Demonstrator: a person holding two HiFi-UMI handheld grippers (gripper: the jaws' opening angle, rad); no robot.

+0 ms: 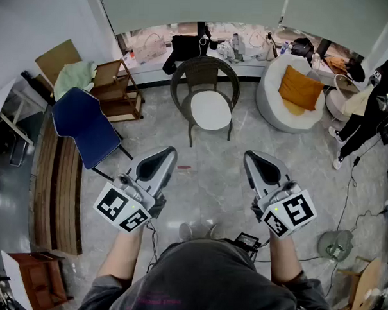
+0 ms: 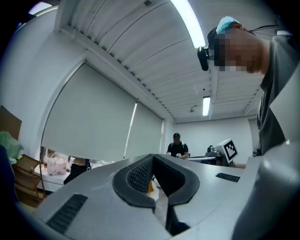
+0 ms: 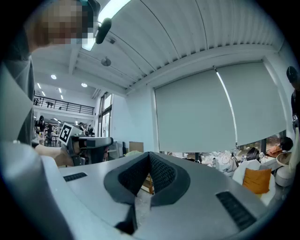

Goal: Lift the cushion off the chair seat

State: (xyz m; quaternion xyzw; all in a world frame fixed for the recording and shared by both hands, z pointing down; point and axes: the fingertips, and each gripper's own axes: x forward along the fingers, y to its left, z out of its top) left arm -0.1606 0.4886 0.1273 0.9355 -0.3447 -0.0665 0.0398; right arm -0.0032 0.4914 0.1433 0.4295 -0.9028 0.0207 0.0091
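Observation:
A dark wicker chair (image 1: 205, 71) stands ahead on the grey floor, with a round white cushion (image 1: 210, 111) lying on its seat. My left gripper (image 1: 163, 153) and right gripper (image 1: 253, 157) are held side by side, level, pointing toward the chair and well short of it. Both are apart from the cushion. In the left gripper view the left gripper (image 2: 152, 157) has its jaws together at the tips with nothing held. In the right gripper view the right gripper (image 3: 149, 154) is shut and holds nothing either.
A blue chair (image 1: 86, 127) and a wooden bench (image 1: 54, 190) stand at the left, with a wooden chair (image 1: 117, 87) behind them. A white round armchair (image 1: 276, 106) with an orange cushion (image 1: 299, 88) is to the right of the wicker chair. A person (image 1: 369, 114) stands at the far right, cables trail on the floor.

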